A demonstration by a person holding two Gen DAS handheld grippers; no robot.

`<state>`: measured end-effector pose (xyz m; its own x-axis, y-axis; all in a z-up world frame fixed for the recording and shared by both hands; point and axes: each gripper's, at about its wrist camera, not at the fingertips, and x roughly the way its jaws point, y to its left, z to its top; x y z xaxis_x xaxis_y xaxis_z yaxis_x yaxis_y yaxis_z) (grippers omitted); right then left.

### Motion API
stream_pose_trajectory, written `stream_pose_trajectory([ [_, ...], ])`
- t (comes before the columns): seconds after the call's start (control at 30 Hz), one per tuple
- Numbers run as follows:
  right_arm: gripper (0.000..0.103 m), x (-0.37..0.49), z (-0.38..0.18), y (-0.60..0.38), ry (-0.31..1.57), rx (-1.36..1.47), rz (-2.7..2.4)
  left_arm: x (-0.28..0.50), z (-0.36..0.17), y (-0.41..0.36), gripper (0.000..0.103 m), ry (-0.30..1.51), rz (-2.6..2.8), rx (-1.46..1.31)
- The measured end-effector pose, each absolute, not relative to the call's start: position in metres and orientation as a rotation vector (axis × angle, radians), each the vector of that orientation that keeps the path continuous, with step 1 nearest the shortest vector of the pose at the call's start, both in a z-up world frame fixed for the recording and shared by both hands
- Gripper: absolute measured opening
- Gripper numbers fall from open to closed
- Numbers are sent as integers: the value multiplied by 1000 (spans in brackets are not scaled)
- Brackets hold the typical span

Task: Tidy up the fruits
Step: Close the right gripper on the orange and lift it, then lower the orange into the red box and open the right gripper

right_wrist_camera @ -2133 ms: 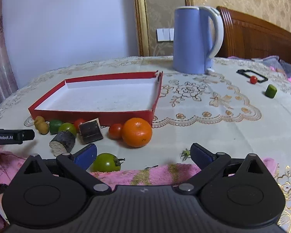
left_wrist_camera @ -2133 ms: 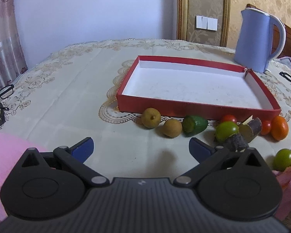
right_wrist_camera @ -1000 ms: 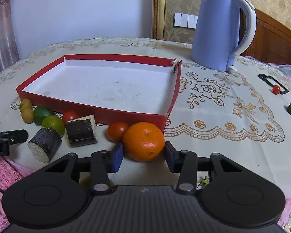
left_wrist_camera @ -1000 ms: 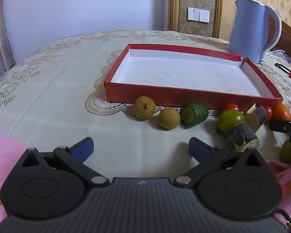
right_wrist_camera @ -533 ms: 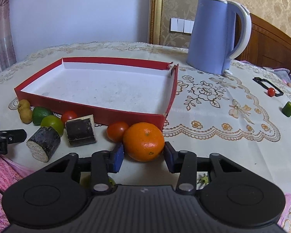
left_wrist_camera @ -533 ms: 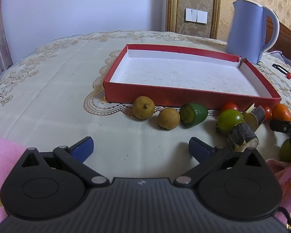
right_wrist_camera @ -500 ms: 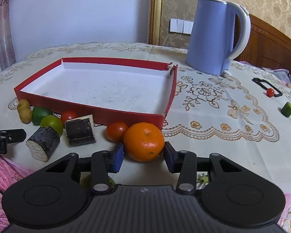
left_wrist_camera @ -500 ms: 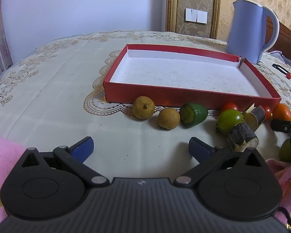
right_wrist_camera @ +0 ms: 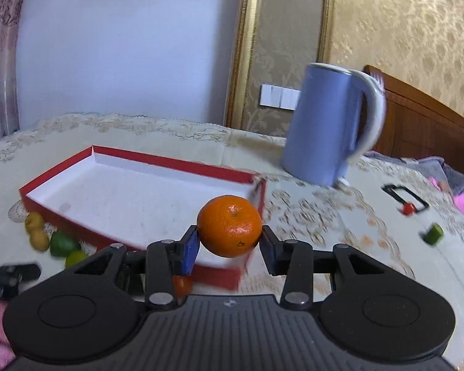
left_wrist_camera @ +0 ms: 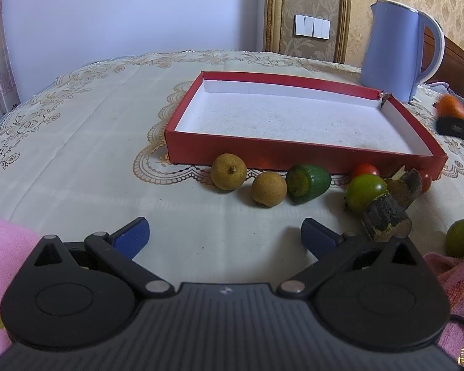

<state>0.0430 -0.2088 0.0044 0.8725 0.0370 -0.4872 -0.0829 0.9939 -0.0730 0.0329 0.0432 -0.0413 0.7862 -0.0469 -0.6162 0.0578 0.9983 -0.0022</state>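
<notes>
Fingers [left_wrist_camera: 130,237] of my left gripper [left_wrist_camera: 225,237] stand spread wide over bare tablecloth [left_wrist_camera: 77,160], gripping nothing. Just beyond them, loose fruits line the near wall of the red box [left_wrist_camera: 294,151]: two longans [left_wrist_camera: 229,171], a green fruit [left_wrist_camera: 307,183], tomatoes.

Right wrist view: my right gripper [right_wrist_camera: 230,245] pinches the orange [right_wrist_camera: 229,225] between both pads, clear of the table, over the box's near right corner. The blue kettle [right_wrist_camera: 324,123] stands far right.

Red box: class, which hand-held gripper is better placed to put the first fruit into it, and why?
The right hand-held gripper: it is shut on the orange above the red box. The left hand-held gripper is open, holding nothing.
</notes>
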Motion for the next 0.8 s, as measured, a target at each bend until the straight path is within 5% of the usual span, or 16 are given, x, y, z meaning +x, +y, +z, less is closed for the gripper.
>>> stream_pose_trajectory([
  [0.47, 44, 131, -37, -202, 732, 15, 104, 31, -41, 45, 103, 660, -61, 11],
  [0.67, 67, 103, -23, -216, 677, 73, 124, 31, -41, 45, 103, 659, -61, 10],
  [0.8, 70, 57, -10, -233, 639, 46, 86, 31, -41, 46, 103, 654, -66, -1],
])
